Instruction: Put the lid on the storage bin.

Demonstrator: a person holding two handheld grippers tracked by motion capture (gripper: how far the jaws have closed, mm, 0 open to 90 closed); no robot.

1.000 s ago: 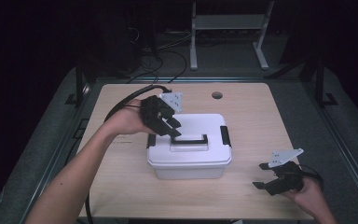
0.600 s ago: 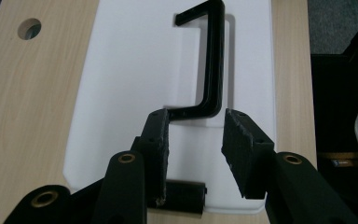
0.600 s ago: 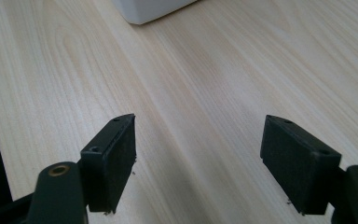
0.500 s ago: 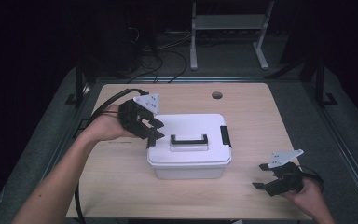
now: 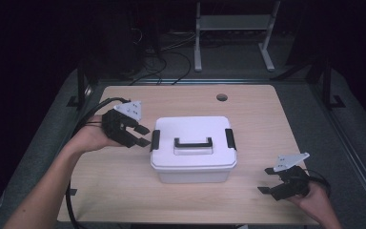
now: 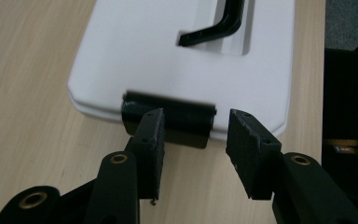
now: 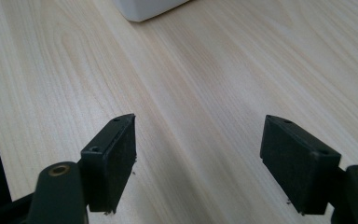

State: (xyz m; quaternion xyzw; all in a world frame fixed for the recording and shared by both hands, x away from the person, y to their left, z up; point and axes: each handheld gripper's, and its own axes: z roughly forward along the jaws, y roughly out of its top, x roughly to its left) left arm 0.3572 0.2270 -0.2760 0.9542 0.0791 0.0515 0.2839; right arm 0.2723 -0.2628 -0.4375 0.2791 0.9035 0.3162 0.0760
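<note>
The left gripper [image 5: 142, 135] is held just off the left end of the white box [image 5: 193, 149], its two black jaws spread apart with nothing between them and pointing at the black latch [image 5: 155, 140] on that end. In the left gripper view the latch [image 6: 168, 119] sits just past the open jaws, right in the gap, but I cannot tell whether the tips touch it. The person's left hand [image 5: 89, 138] grips the tool from behind, the forearm running down to the bottom left, and a black cable [image 5: 94, 114] loops off over the table's left edge. The right gripper [image 5: 267, 180] rests low near the front right corner of the wooden table [image 5: 124, 191], well apart from the box, jaws wide open and empty; in the right gripper view there is bare wood between them and a corner of the box [image 7: 144, 8] at the top. The box stands about mid-table, lid on, with a black handle [image 5: 193, 142] lying flat in a recess on top and a second latch [image 5: 229, 139] on its right end. A round hole [image 5: 222, 97] shows in the tabletop near the far edge.
</note>
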